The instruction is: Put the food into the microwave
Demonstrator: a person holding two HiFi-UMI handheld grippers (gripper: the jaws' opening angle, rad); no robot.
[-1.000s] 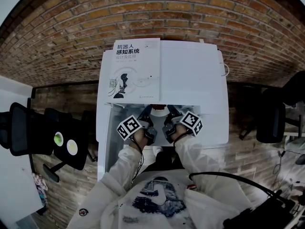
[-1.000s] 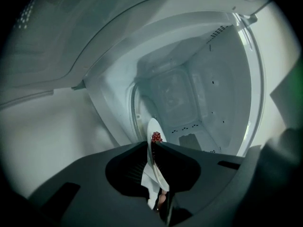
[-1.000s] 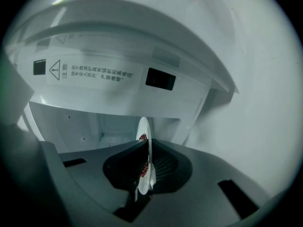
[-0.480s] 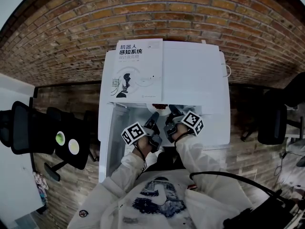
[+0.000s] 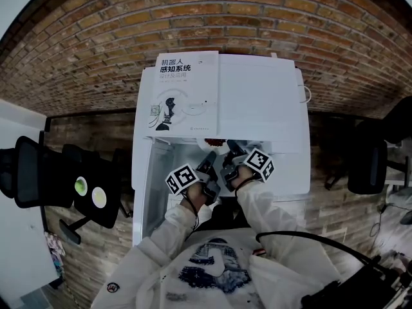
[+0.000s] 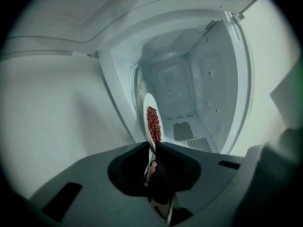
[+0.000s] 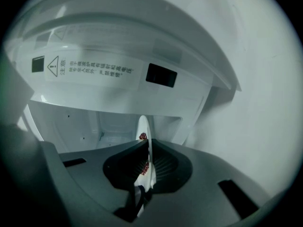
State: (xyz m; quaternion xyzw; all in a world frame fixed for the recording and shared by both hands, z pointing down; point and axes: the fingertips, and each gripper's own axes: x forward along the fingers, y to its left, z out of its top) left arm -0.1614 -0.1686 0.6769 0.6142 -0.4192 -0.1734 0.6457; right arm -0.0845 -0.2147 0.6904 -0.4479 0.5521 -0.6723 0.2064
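A white plate [image 5: 215, 145] with red food [image 6: 153, 123] hangs at the open mouth of the white microwave [image 5: 257, 102]. Both grippers hold it by its near rim. My left gripper [image 5: 211, 158] is shut on the rim, its jaws closing, and the plate [image 6: 150, 108] shows edge-on between them with the cavity [image 6: 189, 89] behind. My right gripper [image 5: 230, 152] is shut on the same rim a little to the right. In the right gripper view, the plate [image 7: 143, 126] stands between the jaws of that gripper [image 7: 147, 148], with a little food [image 7: 142, 136] showing.
A book [image 5: 187, 92] lies on top of the microwave. The microwave door [image 5: 143, 192] stands open at the left. Black office chairs [image 5: 38, 172] stand at the left and another chair [image 5: 367, 159] at the right. A warning label [image 7: 90, 70] sits above the cavity opening.
My left gripper has shifted right along the plate's rim, closer to the right gripper. The right gripper and the plate have stayed in place.
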